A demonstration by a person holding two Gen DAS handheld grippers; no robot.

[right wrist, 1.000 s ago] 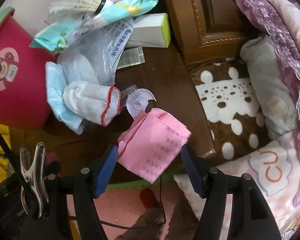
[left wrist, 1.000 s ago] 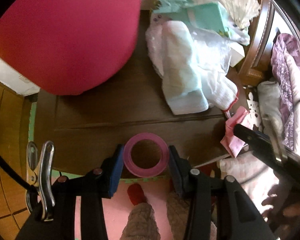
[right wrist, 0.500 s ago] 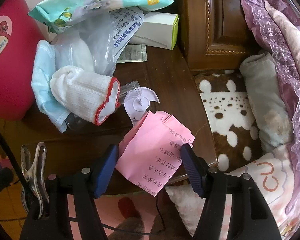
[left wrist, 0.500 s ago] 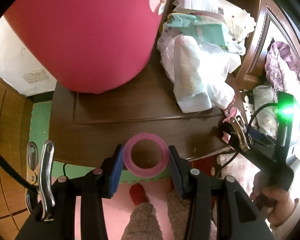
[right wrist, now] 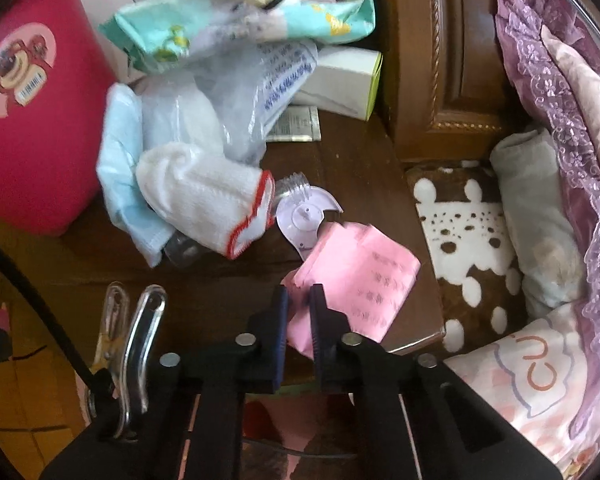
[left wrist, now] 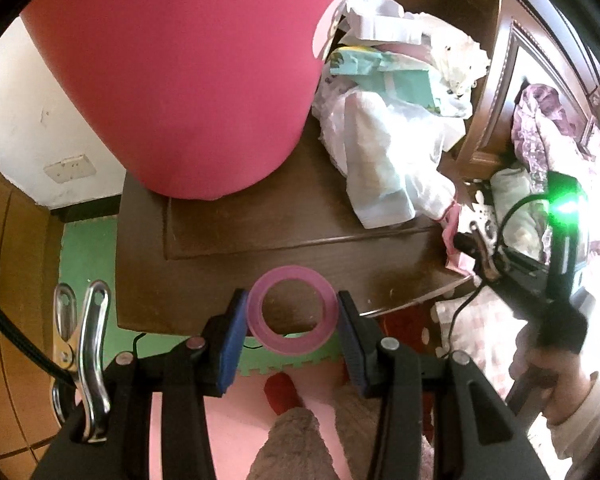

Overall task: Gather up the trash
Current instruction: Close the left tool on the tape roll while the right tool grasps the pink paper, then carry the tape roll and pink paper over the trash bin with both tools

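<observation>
Now the right gripper [right wrist: 299, 312] is pinching the near edge of the pink paper [right wrist: 356, 276], with its jaws almost fully together and only the thin sheet between the pads. Most of the paper is lying beyond the jaws and to their right, on the table [right wrist: 352, 160] near its edge. The left gripper [left wrist: 292, 322] is holding the pink ring [left wrist: 292, 316] across its width, so its jaws are standing about half open, and the ring is hanging above the near edge of the table.

The risk I am seeing is mainly with the paper. The pads are gripping only a small corner, so the folded sheet may be slipping out or tearing when it is lifted. Just beyond the jaws, the paper is touching a clear plastic lid [right wrist: 306, 216], and the white glove [right wrist: 204, 196] is lying to the left of that; a quick pull may be dragging these along or pushing them off the table.

The red bucket [left wrist: 188, 80] is standing far beyond the left jaws. The ring is smooth and round, so it may be rotating or dropping if the squeeze is loosening on the way to the bucket. Both hands are working close together, so the two tools may be bumping.
</observation>
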